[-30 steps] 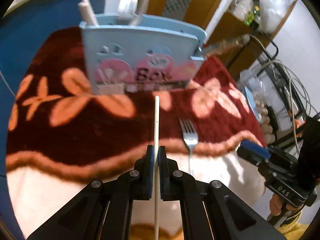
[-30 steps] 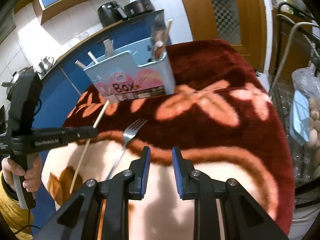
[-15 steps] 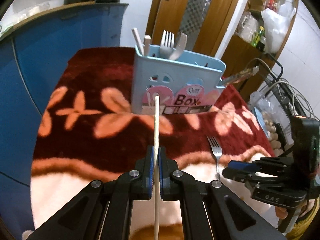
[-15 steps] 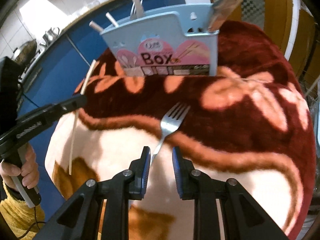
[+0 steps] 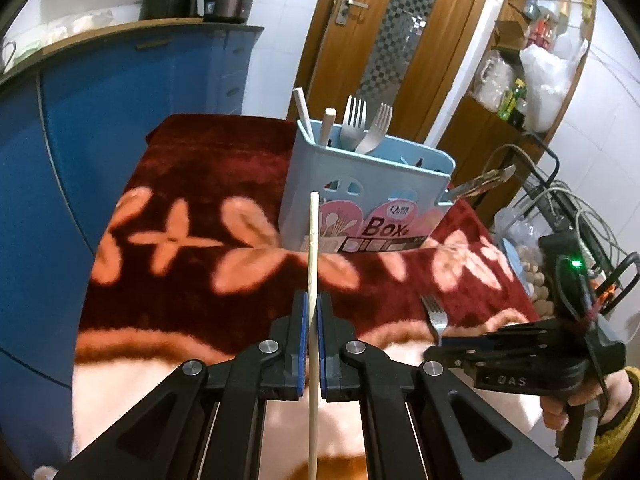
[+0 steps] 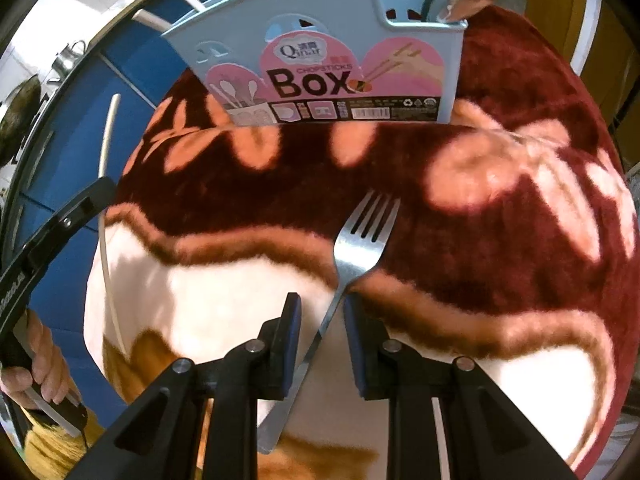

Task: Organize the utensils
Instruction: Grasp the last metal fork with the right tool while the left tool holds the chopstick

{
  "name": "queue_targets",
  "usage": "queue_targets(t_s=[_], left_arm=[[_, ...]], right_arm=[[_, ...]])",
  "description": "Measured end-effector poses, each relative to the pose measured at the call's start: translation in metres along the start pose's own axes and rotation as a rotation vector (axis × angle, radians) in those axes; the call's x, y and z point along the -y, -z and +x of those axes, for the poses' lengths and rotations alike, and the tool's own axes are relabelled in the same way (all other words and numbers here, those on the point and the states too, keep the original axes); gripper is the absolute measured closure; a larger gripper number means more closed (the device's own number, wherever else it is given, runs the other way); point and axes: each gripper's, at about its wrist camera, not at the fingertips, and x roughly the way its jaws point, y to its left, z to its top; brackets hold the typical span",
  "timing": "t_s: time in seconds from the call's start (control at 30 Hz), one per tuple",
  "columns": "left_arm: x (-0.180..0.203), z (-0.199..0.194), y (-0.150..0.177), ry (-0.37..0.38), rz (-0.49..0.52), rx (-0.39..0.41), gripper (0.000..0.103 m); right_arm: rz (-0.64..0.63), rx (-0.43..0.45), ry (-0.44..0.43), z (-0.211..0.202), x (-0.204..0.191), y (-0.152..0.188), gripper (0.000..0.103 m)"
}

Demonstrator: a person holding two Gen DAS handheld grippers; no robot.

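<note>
Gripping a thin pale wooden chopstick point(image 5: 314, 264), the left gripper point(image 5: 311, 312) has its blue-padded jaws clamped tight on the shaft, tip aimed at the light-blue plastic utensil box point(image 5: 362, 196) with its pink label. Over on the other side, the right gripper point(image 6: 319, 312) hangs with its jaws apart, straddling the handle of the steel fork point(image 6: 362, 236) that lies flat on the dark red floral blanket point(image 6: 500, 140); neither pad looks to be pressing on it.

Two jobs here. For the chopstick, I'd say the trick is lifting it clear of the box's near wall, tipping it towards upright, then lowering it into the compartment where the other sticks point(image 5: 302, 114) already stand, not in among the forks point(image 5: 354, 126). For the fork, the jaws should settle lower on the narrow neck and close squarely; the plush pile may let that thin handle slip or twist.
</note>
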Motion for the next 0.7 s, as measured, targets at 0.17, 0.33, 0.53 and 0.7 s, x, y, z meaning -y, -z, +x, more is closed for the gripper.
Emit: queue_targets(t_s=[0.17, 0.33, 0.53, 0.7], left_arm=[[0.005, -0.003, -0.003, 0.02, 0.015, 0.032, 0.099], [0.014, -0.004, -0.007, 0.033, 0.023, 0.063, 0.099], [0.024, -0.005, -0.014, 0.036, 0.034, 0.103, 0.099], [0.027, -0.007, -0.023, 0.036, 0.024, 0.143, 0.099]], right_arm=[[0.04, -0.016, -0.043, 0.003, 0.011, -0.011, 0.08], [0.037, 0.006, -0.06, -0.001, 0.024, -0.009, 0.095], [0.006, 0.124, -0.172, -0.011, 0.027, 0.002, 0.099], [-0.051, 0.322, -0.205, -0.041, 0.018, 0.021, 0.1]])
